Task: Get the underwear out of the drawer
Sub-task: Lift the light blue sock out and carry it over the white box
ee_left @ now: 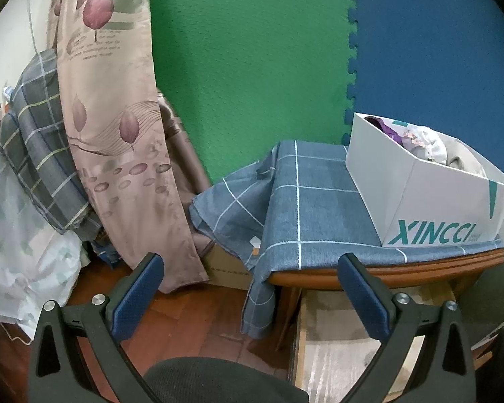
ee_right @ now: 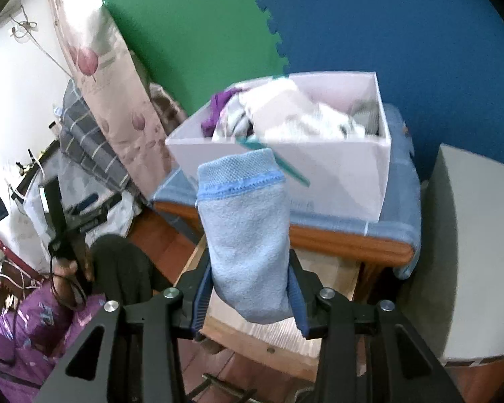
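Step in hand: carrying the garment away from the open drawer (ee_right: 268, 332). The right gripper (ee_right: 250, 297) was clenched on a folded piece of light blue underwear (ee_right: 245, 235), pads squeezing its lower end from both sides. The bundle stood up out of the jaws, clear of the drawer below, in front of the white box (ee_right: 336, 181) in the right wrist view.

The left gripper (ee_left: 252, 288) was released, jaws spread wide, nothing between them, aimed at the checked blue cloth (ee_left: 319, 201) covering the wooden table (ee_left: 420, 270). The white box sat on that cloth with mixed clothes (ee_left: 426, 147) inside.

Look of the garment: soft fleecy knit, pale blue, a darker blue stitched band near the top with a mesh-textured section above it. Folded into a thick roll; it held its shape without drooping.

Next move, my guess: bring it over the box or the tabletop and let go; which one was meant wasn't clear, and the right view was motion-blurred around the box. The grip sat low on the roll, so a tilt might let the top flop or unfold.
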`<state>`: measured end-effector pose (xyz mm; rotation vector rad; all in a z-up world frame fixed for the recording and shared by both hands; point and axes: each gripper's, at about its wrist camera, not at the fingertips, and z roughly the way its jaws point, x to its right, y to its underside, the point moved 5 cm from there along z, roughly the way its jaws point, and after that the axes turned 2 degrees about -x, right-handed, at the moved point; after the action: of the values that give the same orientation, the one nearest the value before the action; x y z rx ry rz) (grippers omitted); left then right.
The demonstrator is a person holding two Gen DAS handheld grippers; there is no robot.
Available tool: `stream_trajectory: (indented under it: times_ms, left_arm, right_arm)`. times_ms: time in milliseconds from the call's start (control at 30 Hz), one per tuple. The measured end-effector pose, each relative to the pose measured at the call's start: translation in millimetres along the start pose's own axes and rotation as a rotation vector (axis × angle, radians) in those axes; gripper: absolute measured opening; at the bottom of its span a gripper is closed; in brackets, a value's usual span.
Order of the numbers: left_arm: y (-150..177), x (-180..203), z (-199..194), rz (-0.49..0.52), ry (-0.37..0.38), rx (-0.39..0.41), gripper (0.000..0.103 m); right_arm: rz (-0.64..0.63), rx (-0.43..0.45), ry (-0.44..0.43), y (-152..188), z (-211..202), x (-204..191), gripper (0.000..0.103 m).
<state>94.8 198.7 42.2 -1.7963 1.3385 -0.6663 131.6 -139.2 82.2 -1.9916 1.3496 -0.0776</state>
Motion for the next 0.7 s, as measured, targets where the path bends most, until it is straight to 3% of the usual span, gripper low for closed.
stream_trajectory:
  times_ms: [400,700]
  left_arm:
    - [-0.2,-1.7,0.0,-0.009,0.001,-0.003,0.102]
    - [-0.2,-0.5,0.2,-0.007,0.000,-0.004,0.102]
  right_arm:
    - [-0.041,0.087,0.050,-79.8,-15.3,11.4,0.041]
    - [-0.033,0.078,0.103,-137.4,21.0,34.3,0.041]
